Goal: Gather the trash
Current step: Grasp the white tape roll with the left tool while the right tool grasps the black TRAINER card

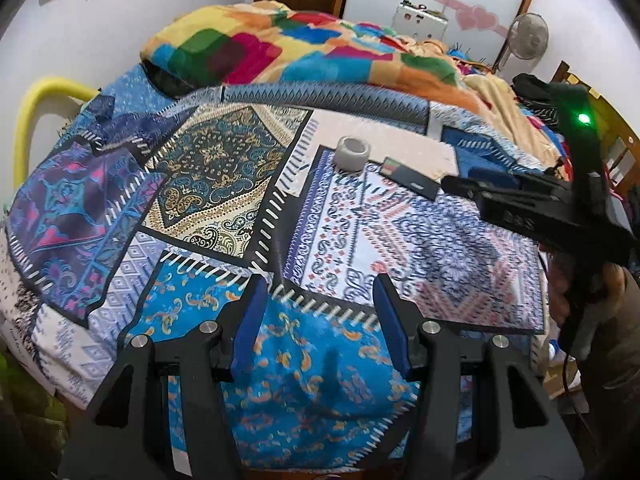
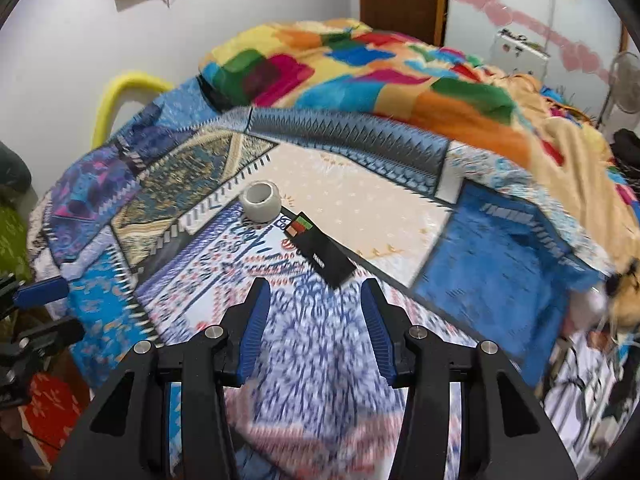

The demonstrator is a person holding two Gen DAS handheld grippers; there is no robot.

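Both of my grippers hang over the patchwork bedspread [image 1: 224,184], jaws parted with nothing between them: the left gripper [image 1: 318,300] above a blue patch, the right gripper [image 2: 316,300] above a white-and-blue one. Just ahead of my right fingertips lies a flat black card packet [image 2: 326,254]. Beyond it, nearly touching, a roll of white tape [image 2: 260,200] stands on end.

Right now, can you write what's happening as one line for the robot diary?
stage: approaching | left gripper: open, empty | right gripper: open, empty | tape roll and black box: untouched on patchwork bedspread
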